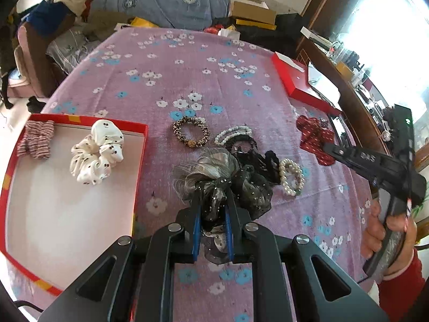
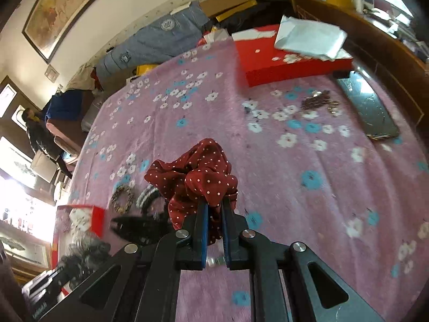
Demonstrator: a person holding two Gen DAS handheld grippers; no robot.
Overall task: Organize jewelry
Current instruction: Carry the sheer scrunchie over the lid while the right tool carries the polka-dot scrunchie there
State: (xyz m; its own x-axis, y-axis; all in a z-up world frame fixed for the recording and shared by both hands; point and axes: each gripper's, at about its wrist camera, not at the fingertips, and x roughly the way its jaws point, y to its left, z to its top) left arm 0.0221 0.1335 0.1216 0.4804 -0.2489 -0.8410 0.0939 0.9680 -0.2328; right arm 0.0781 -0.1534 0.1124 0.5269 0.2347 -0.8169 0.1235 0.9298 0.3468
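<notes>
The left gripper (image 1: 213, 209) is clamped on a black sheer hair bow with sequins and grey feathery trim (image 1: 214, 185), which is still touching the pile on the bed. The right gripper (image 2: 214, 209) is clenched on a dark red polka-dot scrunchie (image 2: 195, 177), held above the cover.

The step in hand is judged to be the transfer of both pieces into the open red box (image 1: 80, 120), at the left, where a white printed scrunchie (image 1: 96, 151) and a striped pink one (image 1: 36, 139) are already laid. A lift clear of the neighbouring black hairbands (image 1: 257, 158) and pearl bracelet (image 1: 292, 177) is called for next.

A leopard-print scrunchie (image 1: 191, 134) and pearl strands (image 1: 232, 134) are left on the pink flowered bedspread (image 1: 187, 75). A red box lid (image 2: 281, 61) is seen farther off, with cartons and a folded blue quilt along the wall.
</notes>
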